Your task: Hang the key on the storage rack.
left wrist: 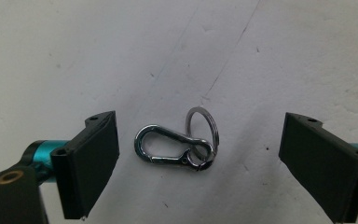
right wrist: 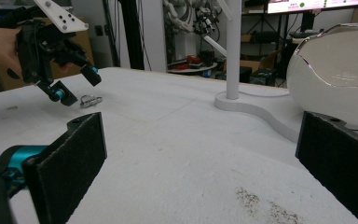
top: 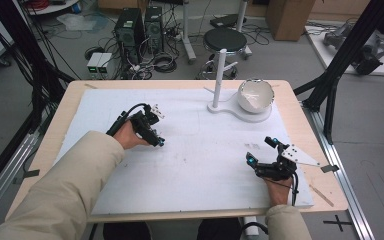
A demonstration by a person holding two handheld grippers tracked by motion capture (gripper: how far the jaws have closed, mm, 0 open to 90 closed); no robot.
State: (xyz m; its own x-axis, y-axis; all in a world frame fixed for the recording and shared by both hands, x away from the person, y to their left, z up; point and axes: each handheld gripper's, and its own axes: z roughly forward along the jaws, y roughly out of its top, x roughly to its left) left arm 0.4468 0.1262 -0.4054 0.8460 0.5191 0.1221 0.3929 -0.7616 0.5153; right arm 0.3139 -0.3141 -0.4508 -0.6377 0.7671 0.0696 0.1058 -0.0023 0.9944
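A white board (top: 190, 165) covers most of the wooden table (top: 60, 120), with wide bare room at centre frame. The left gripper (top: 156, 131) hovers left of centre, jaws wide apart, straddling but not touching a metal carabiner (left wrist: 173, 148) with its key ring (left wrist: 203, 127), which lies flat on the board. The right gripper (top: 261, 150) rests at lower right, jaws spread and empty. A white stand (top: 219, 75) and bowl (top: 255, 95) occupy the upper right edge.

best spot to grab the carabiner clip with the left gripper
Grip the carabiner across its two long sides, near the rounded end away from the key ring. It lies flat on the white board, so come straight down with the left gripper, open astride it.
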